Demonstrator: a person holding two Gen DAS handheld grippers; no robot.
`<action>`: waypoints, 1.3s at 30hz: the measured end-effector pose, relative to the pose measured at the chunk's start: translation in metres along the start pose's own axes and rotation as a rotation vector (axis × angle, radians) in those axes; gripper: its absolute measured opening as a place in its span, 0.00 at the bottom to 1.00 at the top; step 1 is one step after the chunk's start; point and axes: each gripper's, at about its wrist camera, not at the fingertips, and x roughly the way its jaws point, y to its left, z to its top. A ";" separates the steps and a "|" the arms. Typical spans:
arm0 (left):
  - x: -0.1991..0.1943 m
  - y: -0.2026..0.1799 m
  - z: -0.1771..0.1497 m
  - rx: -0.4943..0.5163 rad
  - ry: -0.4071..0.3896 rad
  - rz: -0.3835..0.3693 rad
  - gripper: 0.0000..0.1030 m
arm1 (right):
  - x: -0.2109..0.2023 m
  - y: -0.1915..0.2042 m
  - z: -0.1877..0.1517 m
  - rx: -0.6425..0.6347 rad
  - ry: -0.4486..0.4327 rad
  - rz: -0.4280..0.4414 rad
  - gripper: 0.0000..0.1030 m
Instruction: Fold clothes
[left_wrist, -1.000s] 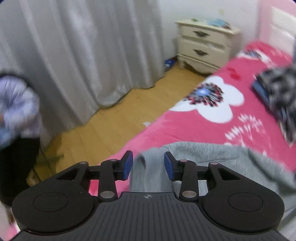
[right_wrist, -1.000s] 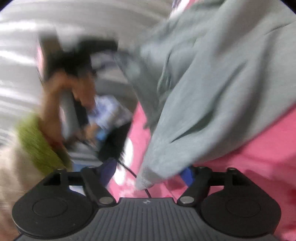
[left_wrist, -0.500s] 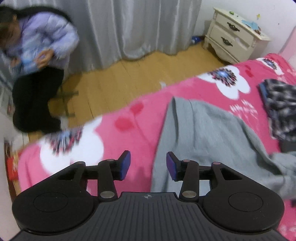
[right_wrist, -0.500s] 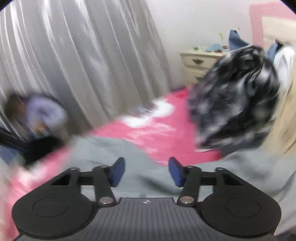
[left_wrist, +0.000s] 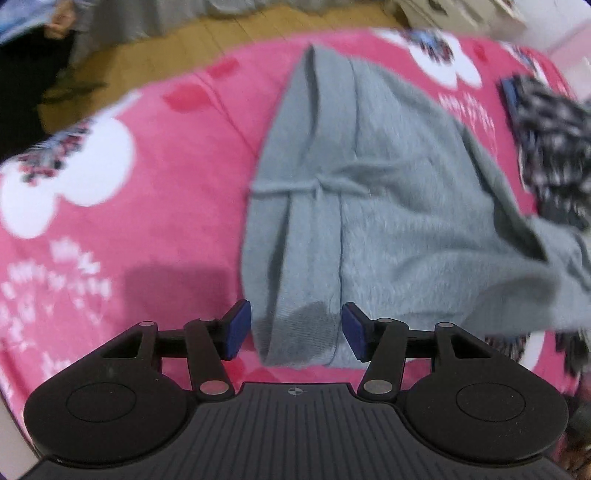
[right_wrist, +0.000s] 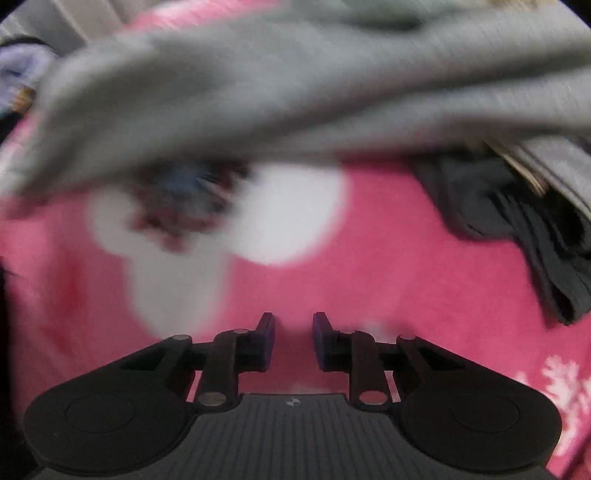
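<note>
Right now the soft grey knitted sweater (left_wrist: 388, 192) lies rumpled on the pink flowered bed blanket (left_wrist: 147, 229), its ribbed cuff between the wide-open, empty left tongs (left_wrist: 295, 334). The right tongs (right_wrist: 293, 341), narrowly parted, hold nothing. Judging by that, closing squarely on the cuff, not the blanket, would give the cleanest pull.

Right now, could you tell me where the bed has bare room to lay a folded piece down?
Bare pink blanket lies left of the grey sweater, toward the floor-side edge. Right of it is crowded: the black-and-white garment sits close against it.
</note>
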 end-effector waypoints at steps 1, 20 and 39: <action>0.008 0.001 0.004 0.016 0.036 -0.012 0.53 | -0.008 0.008 0.001 -0.005 -0.033 0.020 0.25; 0.057 0.055 -0.031 -0.035 0.204 -0.230 0.85 | 0.157 0.268 0.319 -0.802 -0.028 0.270 0.93; 0.035 0.065 -0.015 -0.096 0.112 -0.302 0.13 | 0.134 0.286 0.294 -0.700 0.067 0.191 0.17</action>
